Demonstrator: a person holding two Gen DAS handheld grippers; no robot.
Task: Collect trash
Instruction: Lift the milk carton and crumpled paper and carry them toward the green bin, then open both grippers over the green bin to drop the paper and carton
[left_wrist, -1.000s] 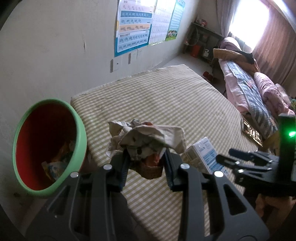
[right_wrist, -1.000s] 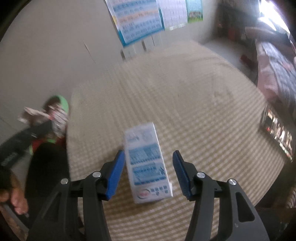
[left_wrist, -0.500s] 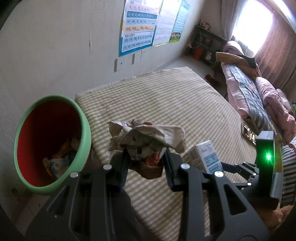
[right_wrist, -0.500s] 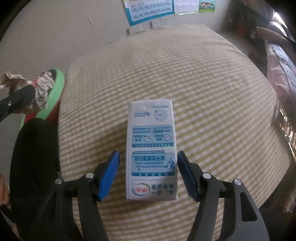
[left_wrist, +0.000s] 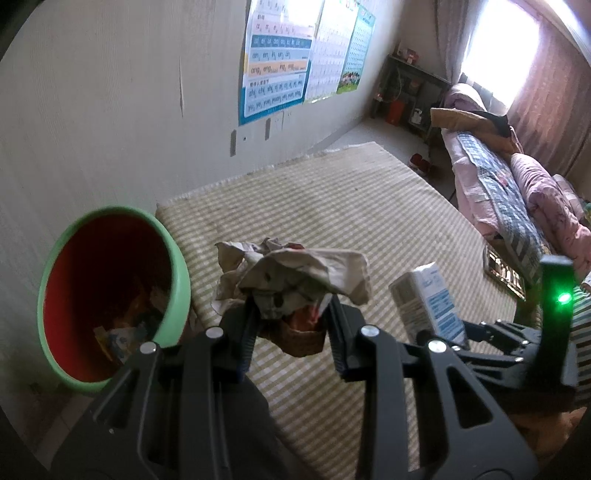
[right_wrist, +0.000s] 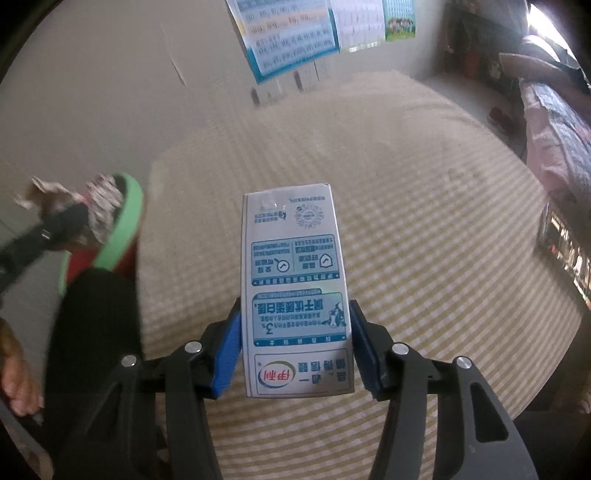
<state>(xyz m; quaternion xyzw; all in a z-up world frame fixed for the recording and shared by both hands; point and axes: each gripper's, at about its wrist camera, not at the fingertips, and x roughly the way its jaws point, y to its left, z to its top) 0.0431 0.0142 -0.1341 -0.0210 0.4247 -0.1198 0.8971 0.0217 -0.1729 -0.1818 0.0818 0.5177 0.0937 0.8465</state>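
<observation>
Crumpled paper wad (left_wrist: 291, 273) clamped in left gripper (left_wrist: 291, 325), red-and-green bin (left_wrist: 177, 280) at its 9 o'clock, bin contents murky, milk carton (right_wrist: 295, 295) between closing right gripper (right_wrist: 295, 347) pads, lifted off checked table (right_wrist: 424, 240), far table open, carton base cut off.

One paper wad (left_wrist: 291, 273), one milk carton (right_wrist: 295, 295), one bin (left_wrist: 177, 266), three posters (left_wrist: 280, 55).

Bin (left_wrist: 177, 280) stood on floor just left of mat (left_wrist: 332, 206), by wall (left_wrist: 110, 110), with litter inside. Wad (left_wrist: 291, 273) hung over mat's left edge, right of bin. Carton (right_wrist: 295, 295) right of wad. Posters (left_wrist: 277, 59) on wall behind; bed (left_wrist: 517, 192) far right.
</observation>
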